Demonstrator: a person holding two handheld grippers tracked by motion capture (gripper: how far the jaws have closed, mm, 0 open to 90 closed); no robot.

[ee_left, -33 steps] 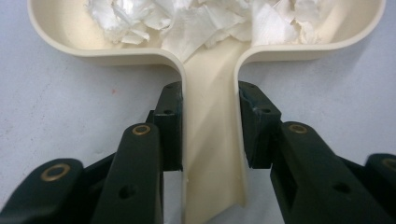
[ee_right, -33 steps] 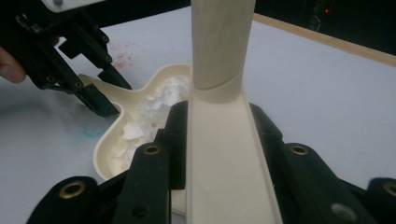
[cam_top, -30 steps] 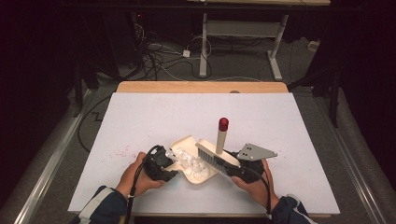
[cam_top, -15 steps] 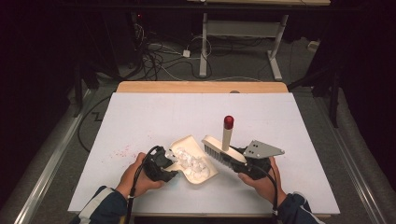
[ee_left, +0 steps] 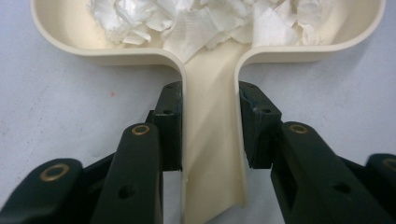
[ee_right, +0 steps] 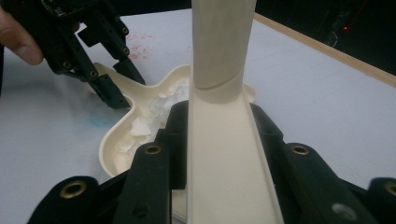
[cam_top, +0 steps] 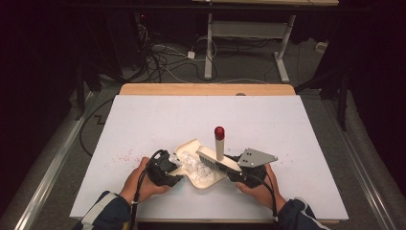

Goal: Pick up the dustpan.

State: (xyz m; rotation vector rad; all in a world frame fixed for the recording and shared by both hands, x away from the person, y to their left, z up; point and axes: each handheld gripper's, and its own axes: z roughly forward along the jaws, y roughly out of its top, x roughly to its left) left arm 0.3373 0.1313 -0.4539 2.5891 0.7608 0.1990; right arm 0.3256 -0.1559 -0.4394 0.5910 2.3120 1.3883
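White sheeting covers the surface (cam_top: 287,143), with a wooden edge showing along its far side; beyond it lie a dark floor, tangled cables and the legs of a metal frame; no brand, label or legible writing can be made out on any item.

Dustpan (cam_top: 191,146): cream plastic, lying flat on the surface near the person's edge, between the two hands; its tray holds crumpled white paper scraps (cam_top: 196,165); in the left gripper view the scraps (ee_left: 196,21) are heaped at the tray's back wall, at the mouth of the handle channel.

Left gripper (cam_top: 165,170): held in the left hand (cam_top: 141,184); its fingers (ee_left: 170,121) stand one on each side of the dustpan's handle (ee_left: 212,149) and are closed down on it, pads against the handle walls; the right gripper view shows the same grip from the far side (ee_right: 109,79).

Right gripper (cam_top: 234,170): held in the right hand (cam_top: 261,191); its fingers (ee_right: 175,144) are closed on the cream handle of a hand brush (ee_right: 224,140); the brush head (cam_top: 218,160) lies over the dustpan's right rim, just beside the scraps; a cream stem with a red cap (cam_top: 219,132) rises upright above the brush.

Faint pink specks (cam_top: 127,154) mark the sheeting left of the dustpan; a pale blue smear (ee_right: 98,119) lies beside the pan.
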